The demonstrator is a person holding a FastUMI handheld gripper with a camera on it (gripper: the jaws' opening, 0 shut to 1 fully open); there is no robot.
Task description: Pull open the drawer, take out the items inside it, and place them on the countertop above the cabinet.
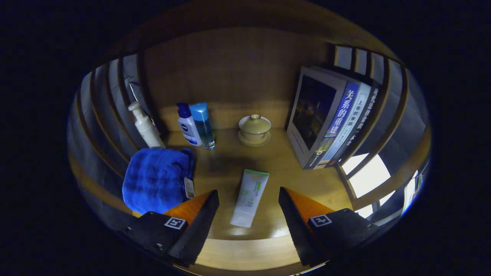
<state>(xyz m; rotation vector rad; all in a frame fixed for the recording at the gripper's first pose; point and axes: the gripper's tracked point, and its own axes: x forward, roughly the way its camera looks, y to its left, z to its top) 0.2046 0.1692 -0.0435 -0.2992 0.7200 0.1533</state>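
Wooden countertop (303,168), smooth and a little glossy, with wooden back panel and slatted sides. Row of books (333,122) stands upright on right, flat hard covers. Blue towel (157,180), fluffy, folded, lies on left. White pump bottle (145,125) behind towel. Two slim bottles (195,124) with blue caps stand together. Round lidded ceramic cup (254,129) on saucer, at back. White soft tube (250,197) lies flat between fingers, untouched. Gripper (248,205) wide open, holds nothing.
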